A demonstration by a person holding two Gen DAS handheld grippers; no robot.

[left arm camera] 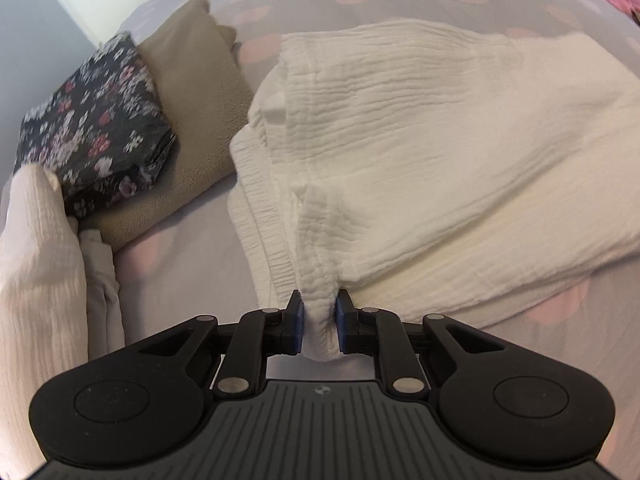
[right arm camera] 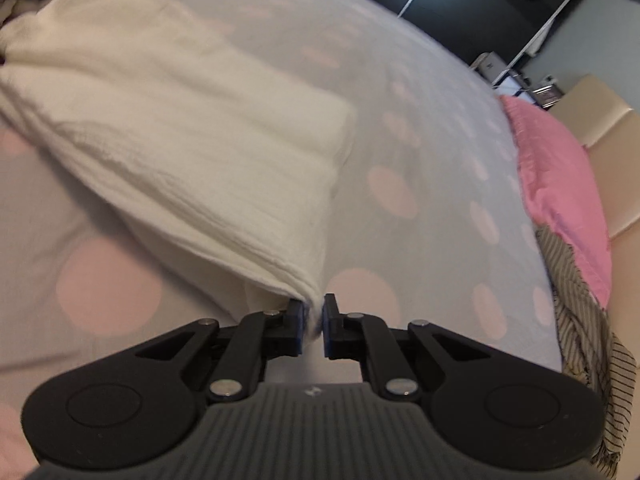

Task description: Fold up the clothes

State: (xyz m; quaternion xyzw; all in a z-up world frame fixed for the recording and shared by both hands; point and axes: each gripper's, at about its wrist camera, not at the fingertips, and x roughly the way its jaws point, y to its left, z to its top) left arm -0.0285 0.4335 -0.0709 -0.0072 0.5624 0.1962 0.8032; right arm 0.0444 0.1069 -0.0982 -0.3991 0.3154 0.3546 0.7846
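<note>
A cream crinkled garment (left arm camera: 420,152) lies partly folded on the bed, with an elastic waistband at its left side. My left gripper (left arm camera: 319,312) is shut on a bunched hem of this garment at its near edge. In the right wrist view the same cream garment (right arm camera: 192,152) stretches away to the upper left, and my right gripper (right arm camera: 313,314) is shut on its near corner, which is lifted slightly off the sheet.
The bed sheet (right arm camera: 420,120) is pale lilac with pink dots. A folded floral garment (left arm camera: 96,120) sits on a tan folded cloth (left arm camera: 200,100) at left, with a white garment (left arm camera: 36,260) nearer. A pink cloth (right arm camera: 560,168) and striped cloth (right arm camera: 580,320) lie at the right.
</note>
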